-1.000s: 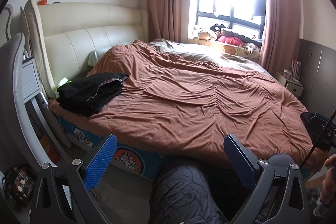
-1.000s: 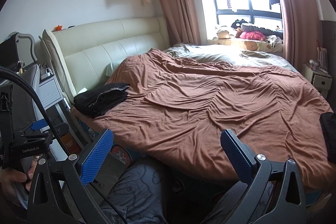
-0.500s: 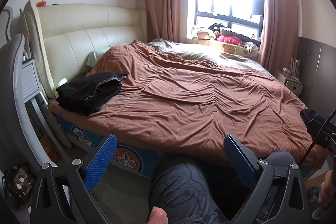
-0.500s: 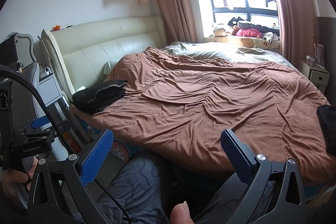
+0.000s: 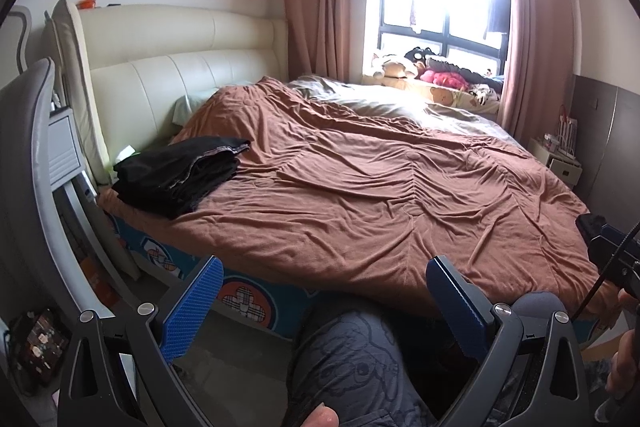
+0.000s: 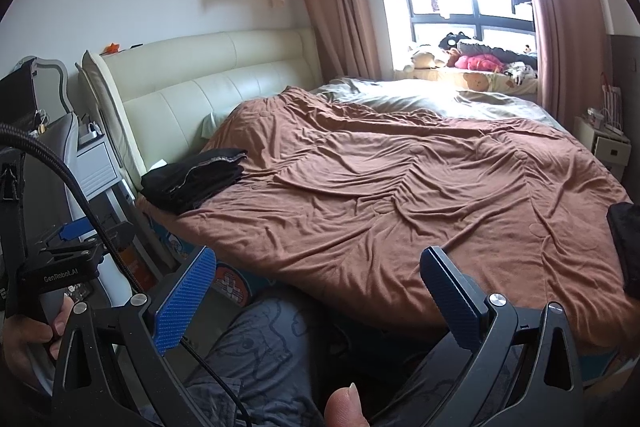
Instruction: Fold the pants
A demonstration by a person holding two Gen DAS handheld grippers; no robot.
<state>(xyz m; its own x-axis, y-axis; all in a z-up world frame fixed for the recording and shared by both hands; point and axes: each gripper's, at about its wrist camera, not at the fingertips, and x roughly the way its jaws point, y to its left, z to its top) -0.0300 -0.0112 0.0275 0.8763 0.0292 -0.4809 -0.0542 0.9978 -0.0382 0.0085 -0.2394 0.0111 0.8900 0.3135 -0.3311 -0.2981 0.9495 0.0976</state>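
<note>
A stack of folded black pants (image 5: 180,177) (image 6: 196,181) lies on the near left corner of the bed, close to the cream headboard. Another dark garment (image 6: 626,243) rests at the right edge of the brown cover, partly cut off by the frame. My left gripper (image 5: 322,303) is open and holds nothing, hanging over the person's knee short of the bed edge. My right gripper (image 6: 318,297) is also open with nothing between its blue pads. Both are well away from the black stack.
The brown cover (image 5: 380,195) spreads wrinkled across the bed. The person's legs in grey patterned trousers (image 5: 360,359) sit in front of it. A grey chair (image 5: 28,187) stands at left, a white nightstand (image 6: 604,143) at far right, stuffed toys (image 5: 420,71) on the windowsill.
Both views have drifted back and slightly down from the bed. A thumb tip has come into the bottom edge of each view. Both grippers stay open.
</note>
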